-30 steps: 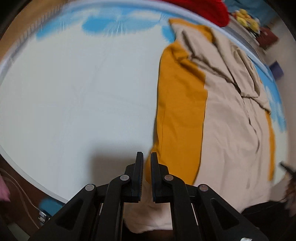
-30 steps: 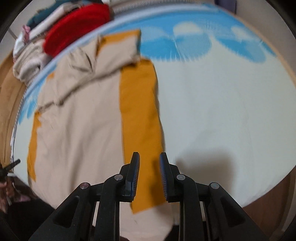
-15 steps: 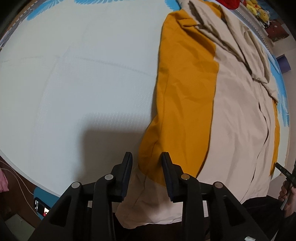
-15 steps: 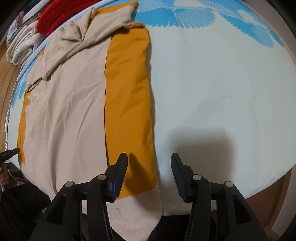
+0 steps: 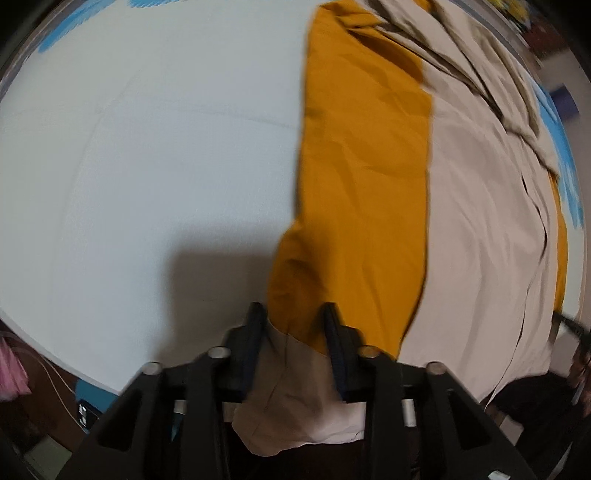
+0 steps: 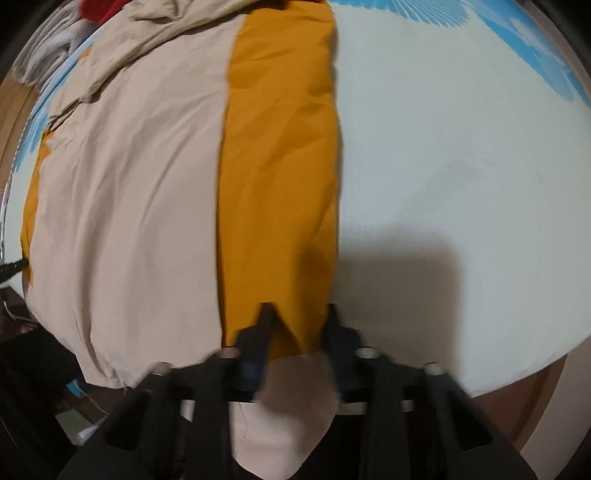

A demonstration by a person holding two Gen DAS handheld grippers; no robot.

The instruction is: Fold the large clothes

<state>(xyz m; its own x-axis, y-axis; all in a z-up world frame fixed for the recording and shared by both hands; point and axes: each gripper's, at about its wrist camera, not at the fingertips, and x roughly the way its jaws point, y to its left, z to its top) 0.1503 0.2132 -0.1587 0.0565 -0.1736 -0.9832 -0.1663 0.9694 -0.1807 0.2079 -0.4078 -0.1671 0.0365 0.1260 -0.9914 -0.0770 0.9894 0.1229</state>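
Note:
A large beige and mustard-yellow garment (image 5: 461, 221) lies flat on the white bed sheet (image 5: 147, 166); it also shows in the right wrist view (image 6: 129, 184). My left gripper (image 5: 293, 314) is open, its jaws on either side of the garment's near left corner, where yellow meets beige (image 5: 295, 354). My right gripper (image 6: 297, 314) is open, its jaws on either side of the garment's near right corner (image 6: 295, 369). Both corners hang over the bed's near edge. The garment's far end is bunched up (image 6: 166, 33).
The sheet (image 6: 461, 184) has blue prints at the far edge (image 6: 535, 48). Red and white folded clothes (image 6: 74, 22) are piled beyond the bed. A dark wooden bed edge (image 6: 535, 387) and floor clutter (image 5: 85, 410) lie below.
Both grippers have opened and moved down and forward onto the garment's near corners. Fabric now lies between each pair of jaws.

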